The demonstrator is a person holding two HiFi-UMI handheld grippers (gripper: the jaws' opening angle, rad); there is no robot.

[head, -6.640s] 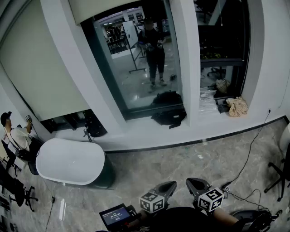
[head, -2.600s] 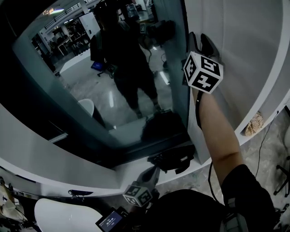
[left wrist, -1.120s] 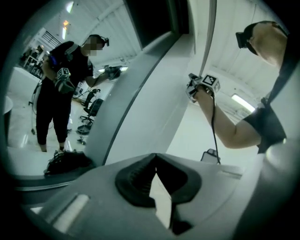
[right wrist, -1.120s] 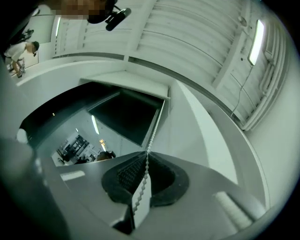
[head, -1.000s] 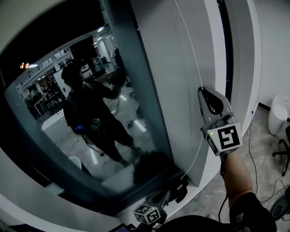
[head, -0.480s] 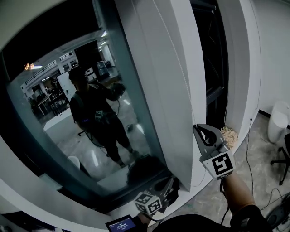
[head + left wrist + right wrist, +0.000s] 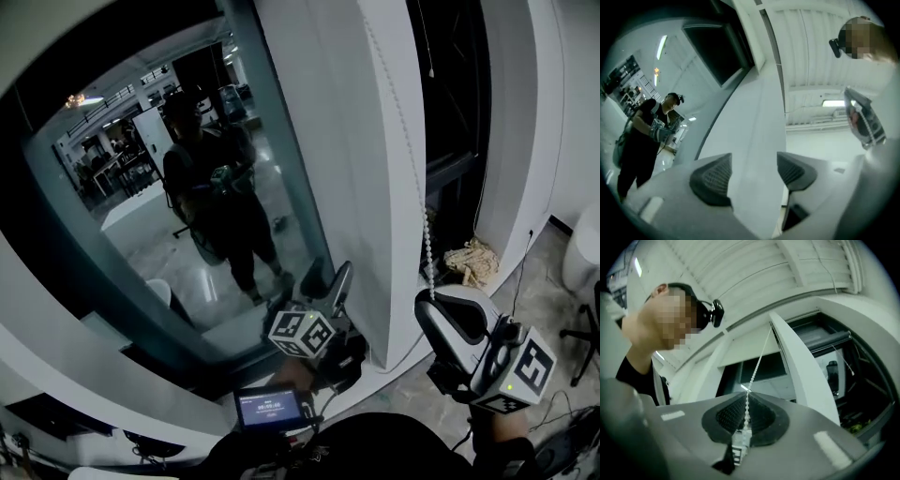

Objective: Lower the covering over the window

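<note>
The right gripper [image 7: 433, 302] is clamped shut on the white bead chain [image 7: 427, 246], which hangs down the white pillar [image 7: 342, 141] at the window's [image 7: 112, 234] right edge. The left gripper [image 7: 330, 279] hovers beside the pillar's lower left edge. Its jaws have just been opening, and nothing is between them.

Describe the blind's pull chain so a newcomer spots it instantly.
Find the white pillar right of the reflective window. The bead chain runs down its face into the shut right hand-held gripper. It alone is gripped; the cord in the dark opening beside it hangs free.
</note>
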